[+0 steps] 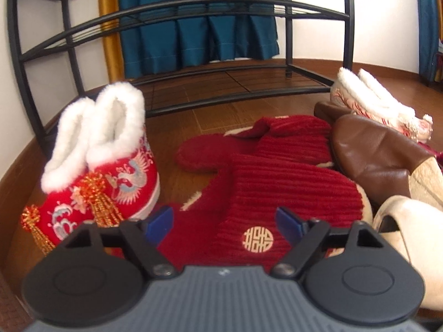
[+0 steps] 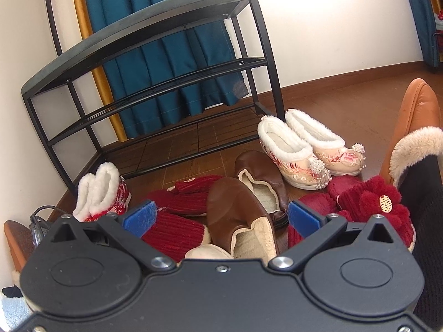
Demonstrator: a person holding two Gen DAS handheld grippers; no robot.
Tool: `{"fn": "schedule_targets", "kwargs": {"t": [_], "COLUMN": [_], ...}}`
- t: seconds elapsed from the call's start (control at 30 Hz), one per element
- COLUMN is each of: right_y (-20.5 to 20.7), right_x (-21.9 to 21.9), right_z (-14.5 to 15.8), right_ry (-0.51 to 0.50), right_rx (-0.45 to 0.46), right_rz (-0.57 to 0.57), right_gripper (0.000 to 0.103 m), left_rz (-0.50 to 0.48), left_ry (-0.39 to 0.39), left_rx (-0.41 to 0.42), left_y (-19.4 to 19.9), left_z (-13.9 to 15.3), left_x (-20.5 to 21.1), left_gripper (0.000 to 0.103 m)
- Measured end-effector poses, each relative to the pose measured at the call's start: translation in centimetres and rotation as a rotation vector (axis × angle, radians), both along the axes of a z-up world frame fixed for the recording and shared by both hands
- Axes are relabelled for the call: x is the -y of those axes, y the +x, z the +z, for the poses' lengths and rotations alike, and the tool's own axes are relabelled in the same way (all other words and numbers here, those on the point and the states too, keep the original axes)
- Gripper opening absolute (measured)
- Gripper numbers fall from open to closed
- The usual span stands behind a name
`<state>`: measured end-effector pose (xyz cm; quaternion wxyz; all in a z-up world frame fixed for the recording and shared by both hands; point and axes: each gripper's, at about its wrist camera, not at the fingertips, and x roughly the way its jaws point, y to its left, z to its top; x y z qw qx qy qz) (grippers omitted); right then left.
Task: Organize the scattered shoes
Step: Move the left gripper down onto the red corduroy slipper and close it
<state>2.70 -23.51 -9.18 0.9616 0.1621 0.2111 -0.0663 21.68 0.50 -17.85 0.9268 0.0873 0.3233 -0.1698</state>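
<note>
Left hand-held gripper (image 1: 223,222) hangs wide over red corduroy slipper (image 1: 277,193), nothing gripped; right hand-held gripper (image 2: 221,217) wide, empty. Next: clamp slipper, carry to shoe rack (image 1: 177,13).

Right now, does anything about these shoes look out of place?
Yes. The red slippers and brown shoes lie jumbled on the floor, overlapping at odd angles, while the rack behind shows no shoes. Only the two fur-trimmed pairs stand side by side.
</note>
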Motion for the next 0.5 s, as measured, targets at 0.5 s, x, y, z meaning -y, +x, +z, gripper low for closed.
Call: {"fn": "schedule_targets", "kwargs": {"t": [0.5], "right_y": [0.9], "right_x": [-0.7], "right_z": [-0.4], "right_ry": [-0.019], "right_rx": [-0.021], "right_rz": [0.01], "right_gripper": [0.103], "left_rz": [-0.066], "left_ry": [-0.098], "left_rx": [-0.1], "left_y": [2.5], "left_z": [-2.3], "left_x": [-1.1], "left_gripper": [0.075]}}
